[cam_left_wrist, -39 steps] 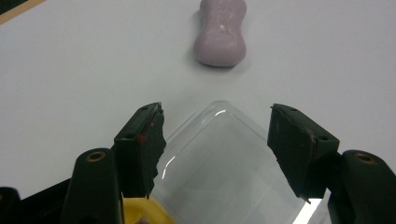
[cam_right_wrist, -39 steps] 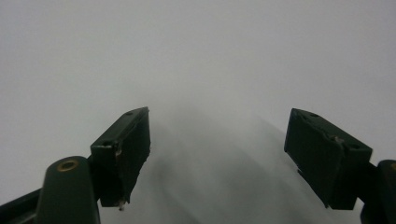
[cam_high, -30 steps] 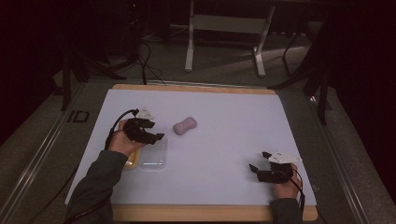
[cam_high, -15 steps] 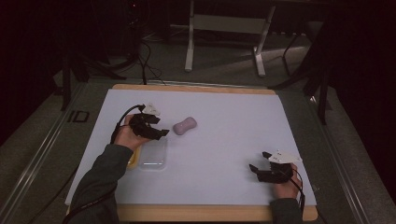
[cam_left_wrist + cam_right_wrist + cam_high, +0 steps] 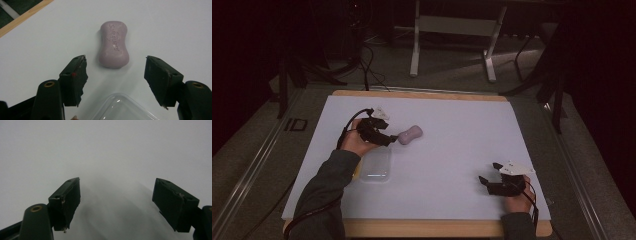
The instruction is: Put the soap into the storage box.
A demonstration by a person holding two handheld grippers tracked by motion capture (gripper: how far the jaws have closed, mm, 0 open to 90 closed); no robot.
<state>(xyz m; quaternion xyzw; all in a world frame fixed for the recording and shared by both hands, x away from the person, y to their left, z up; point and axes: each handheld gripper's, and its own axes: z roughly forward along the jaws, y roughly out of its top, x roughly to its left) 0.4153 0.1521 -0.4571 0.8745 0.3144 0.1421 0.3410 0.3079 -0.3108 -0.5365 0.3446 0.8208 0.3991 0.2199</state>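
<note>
A pink bar of soap (image 5: 410, 134) lies on the white table top (image 5: 462, 130), left of centre. My left gripper (image 5: 390, 140) reaches toward it from the left, just short of its near end. In the left gripper view the soap (image 5: 113, 45) lies lengthwise just ahead of the left gripper (image 5: 115, 61), whose jaws stand open and touch nothing. A clear plastic dish (image 5: 376, 165) sits right under that hand, and its rim (image 5: 120, 106) shows below the jaws. My right gripper (image 5: 488, 172) rests open near the front right, with bare table between its jaws (image 5: 116, 182).
The white top has a wooden border (image 5: 422, 227) along its front and back edges. Beyond the table is a dark floor with cables (image 5: 367, 55) and a metal stand (image 5: 452, 25).
My left hand has moved to the right, away from above the dish, bringing its jaws up to the soap. The right hand has stayed where it was.
</note>
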